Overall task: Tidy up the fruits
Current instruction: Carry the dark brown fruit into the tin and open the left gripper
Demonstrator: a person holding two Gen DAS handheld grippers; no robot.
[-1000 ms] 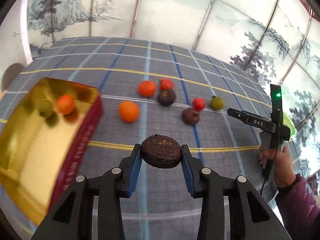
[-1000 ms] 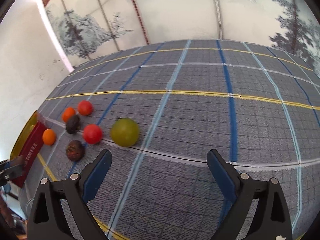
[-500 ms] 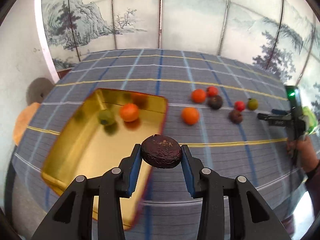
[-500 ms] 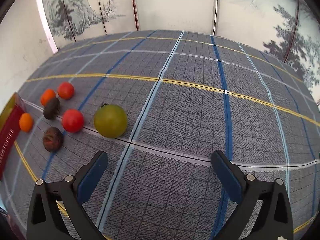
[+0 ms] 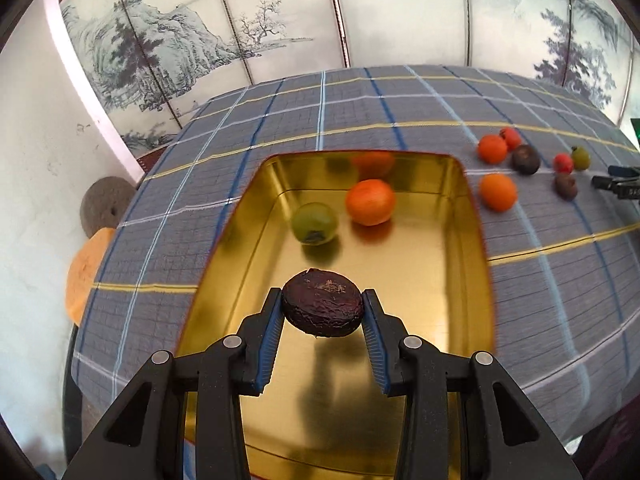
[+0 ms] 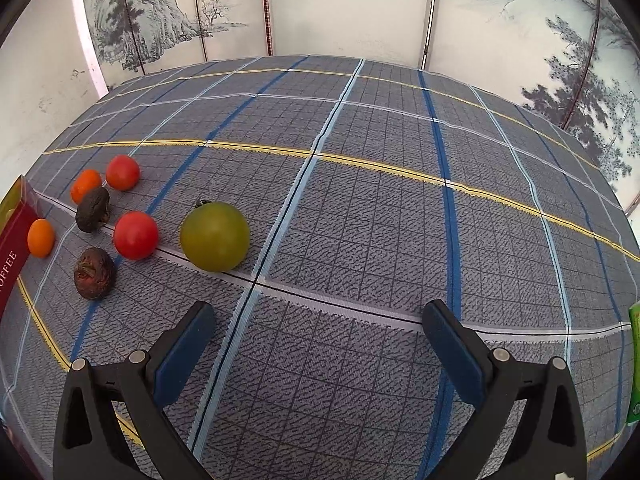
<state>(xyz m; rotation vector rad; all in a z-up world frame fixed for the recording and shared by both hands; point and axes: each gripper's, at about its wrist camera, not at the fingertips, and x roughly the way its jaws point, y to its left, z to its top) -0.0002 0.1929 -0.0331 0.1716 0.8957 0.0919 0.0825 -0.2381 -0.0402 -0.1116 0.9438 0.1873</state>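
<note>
My left gripper (image 5: 322,309) is shut on a dark wrinkled fruit (image 5: 322,302) and holds it above the near half of a gold tin (image 5: 472,216). Inside the tin lie a green fruit (image 5: 314,223) and an orange (image 5: 370,202). My right gripper (image 6: 319,326) stands wide open over bare cloth with nothing between its fingers. Ahead and to its left sits a green fruit (image 6: 215,236). Further left are a red fruit (image 6: 135,235), two dark wrinkled fruits (image 6: 94,273) (image 6: 92,209), another red one (image 6: 123,172) and two small oranges (image 6: 85,185) (image 6: 41,237).
The table wears a grey checked cloth (image 6: 380,208) with blue, white and yellow lines. The tin's red side (image 6: 12,252) shows at the left edge of the right wrist view. A painted screen (image 5: 192,52) stands behind the table. A green packet (image 6: 634,360) lies at the far right.
My left gripper has swung left with the dark fruit, from over the cloth to over the tin. My right gripper's fingers have spread wider, and the green fruit now appears closer.
</note>
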